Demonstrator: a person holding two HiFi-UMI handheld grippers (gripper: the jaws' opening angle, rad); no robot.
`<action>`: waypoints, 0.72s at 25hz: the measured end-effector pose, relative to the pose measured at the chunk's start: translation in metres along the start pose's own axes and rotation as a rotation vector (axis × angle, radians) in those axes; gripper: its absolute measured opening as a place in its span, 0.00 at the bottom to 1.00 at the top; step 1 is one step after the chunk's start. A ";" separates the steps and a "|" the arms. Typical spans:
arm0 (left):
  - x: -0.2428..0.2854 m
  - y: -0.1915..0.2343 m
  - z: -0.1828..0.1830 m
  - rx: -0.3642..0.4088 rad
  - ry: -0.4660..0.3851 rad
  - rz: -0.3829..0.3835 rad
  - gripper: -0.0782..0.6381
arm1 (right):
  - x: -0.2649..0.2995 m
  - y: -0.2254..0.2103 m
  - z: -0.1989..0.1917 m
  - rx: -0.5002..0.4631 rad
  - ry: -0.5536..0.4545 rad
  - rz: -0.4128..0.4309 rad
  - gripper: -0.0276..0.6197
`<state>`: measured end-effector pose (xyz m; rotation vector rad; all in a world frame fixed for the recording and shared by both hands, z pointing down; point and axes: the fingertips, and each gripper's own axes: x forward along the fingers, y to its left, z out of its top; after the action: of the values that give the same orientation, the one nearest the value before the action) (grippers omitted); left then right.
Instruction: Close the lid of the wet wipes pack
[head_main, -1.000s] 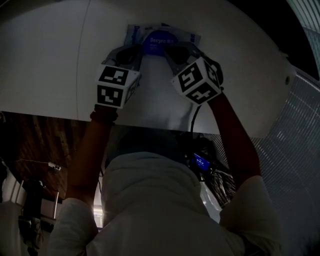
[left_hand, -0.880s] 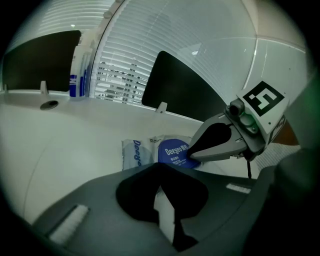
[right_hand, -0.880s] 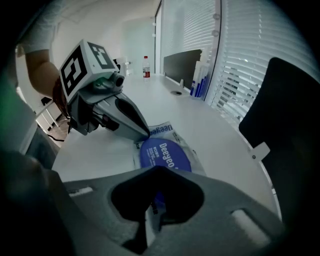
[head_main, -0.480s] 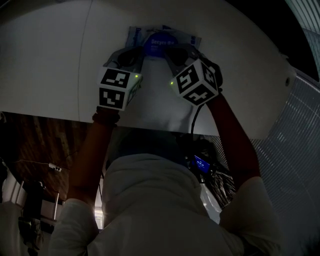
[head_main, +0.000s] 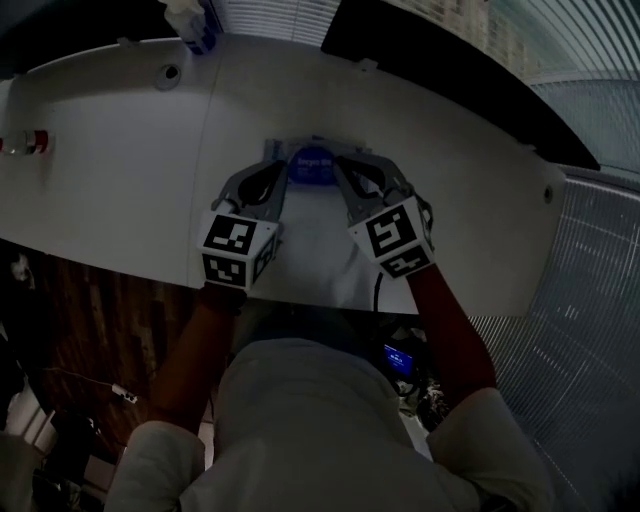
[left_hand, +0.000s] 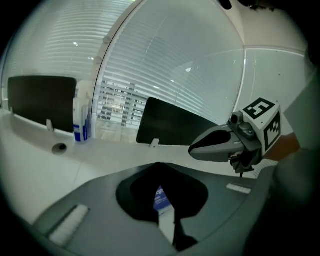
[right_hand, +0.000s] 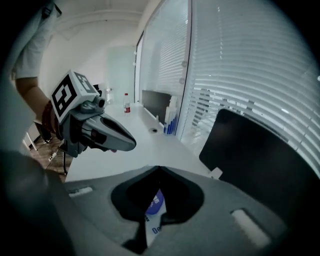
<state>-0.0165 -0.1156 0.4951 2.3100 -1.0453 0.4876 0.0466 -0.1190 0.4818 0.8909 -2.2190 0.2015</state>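
— Anything legible here?
— Hardly. The wet wipes pack (head_main: 312, 172) has white print on its blue lid (head_main: 312, 160), but from the head view it is too small to read.
— And closer in?
— The right gripper view shows a sliver of the pack with blue lettering. The lowest bit might begin with a D, though I wouldn't swear to it.
— The cubes?
— The left marker cube (head_main: 240, 250) and the right marker cube (head_main: 398, 235) carry only black-and-white square patterns.
— That bottle (left_hand: 80, 120) by the blinds?
— It has a blue label, but the print is unreadable.
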 end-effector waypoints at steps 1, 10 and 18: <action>-0.007 -0.007 0.013 0.007 -0.022 -0.006 0.11 | -0.012 -0.003 0.010 0.013 -0.026 -0.020 0.05; -0.087 -0.082 0.113 0.031 -0.239 -0.093 0.11 | -0.139 -0.015 0.093 0.162 -0.318 -0.191 0.05; -0.158 -0.141 0.170 0.062 -0.381 -0.154 0.11 | -0.235 0.008 0.152 0.164 -0.509 -0.259 0.05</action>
<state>0.0088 -0.0533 0.2314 2.5772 -1.0197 0.0162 0.0716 -0.0449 0.2134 1.4375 -2.5367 0.0335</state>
